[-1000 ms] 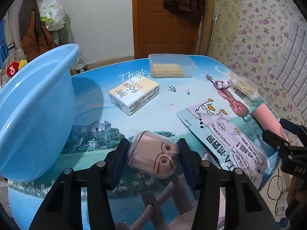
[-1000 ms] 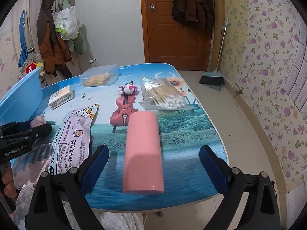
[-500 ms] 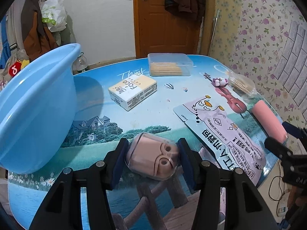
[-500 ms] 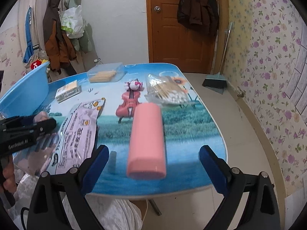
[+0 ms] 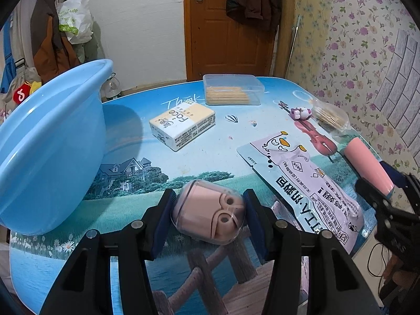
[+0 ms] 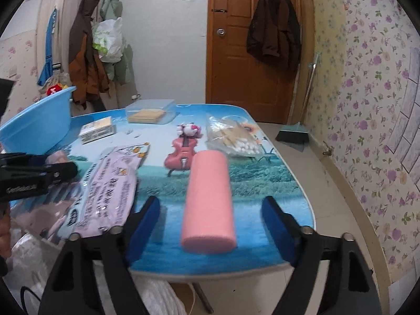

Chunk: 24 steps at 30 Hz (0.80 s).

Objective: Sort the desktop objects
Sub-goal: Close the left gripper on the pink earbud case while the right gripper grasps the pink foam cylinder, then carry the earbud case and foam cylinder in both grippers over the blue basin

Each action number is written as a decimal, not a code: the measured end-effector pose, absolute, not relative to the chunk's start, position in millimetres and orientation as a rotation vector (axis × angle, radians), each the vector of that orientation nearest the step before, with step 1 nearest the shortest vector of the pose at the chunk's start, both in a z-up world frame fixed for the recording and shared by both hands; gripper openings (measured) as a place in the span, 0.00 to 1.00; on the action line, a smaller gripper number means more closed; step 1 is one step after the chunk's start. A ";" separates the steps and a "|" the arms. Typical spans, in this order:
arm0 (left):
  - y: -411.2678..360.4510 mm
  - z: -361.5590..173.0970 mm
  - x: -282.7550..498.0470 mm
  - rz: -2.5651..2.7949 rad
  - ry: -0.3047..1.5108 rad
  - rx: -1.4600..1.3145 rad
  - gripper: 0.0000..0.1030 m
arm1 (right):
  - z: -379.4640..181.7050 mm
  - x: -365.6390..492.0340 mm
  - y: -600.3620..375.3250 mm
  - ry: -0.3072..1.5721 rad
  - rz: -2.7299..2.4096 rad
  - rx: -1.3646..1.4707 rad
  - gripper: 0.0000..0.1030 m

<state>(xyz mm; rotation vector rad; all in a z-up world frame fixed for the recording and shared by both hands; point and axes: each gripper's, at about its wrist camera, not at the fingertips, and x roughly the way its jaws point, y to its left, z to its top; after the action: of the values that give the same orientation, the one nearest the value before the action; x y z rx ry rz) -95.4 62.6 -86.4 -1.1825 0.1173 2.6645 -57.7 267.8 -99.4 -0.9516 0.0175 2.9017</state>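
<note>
Left gripper point(image 5: 208, 218) fingers point(image 5: 164, 219) around pink case point(image 5: 208, 216); right gripper point(image 6: 211, 231) closing, astride pink roll point(image 6: 208, 199)

My jaws carry matt blue pads on black plastic. Between my left ones sits a pink case point(image 5: 208, 216) under clear glossy plastic. The basin point(image 5: 47, 141) is smooth blue plastic; the printed surface point(image 5: 147, 141) shines; the pink roll point(image 6: 208, 202) looks matt.
</note>
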 end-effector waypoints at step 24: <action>60.5 -85.5 -92.9 2.674 0.115 -1.158 0.49 | -110.4 -53.3 267.0 0.000 2.999 -0.750 0.35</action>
<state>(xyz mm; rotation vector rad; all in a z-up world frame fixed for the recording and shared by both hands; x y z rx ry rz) -92.9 60.5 -85.5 -1.1578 0.1149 2.6736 -53.3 267.0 -110.4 -0.7499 0.0004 2.9995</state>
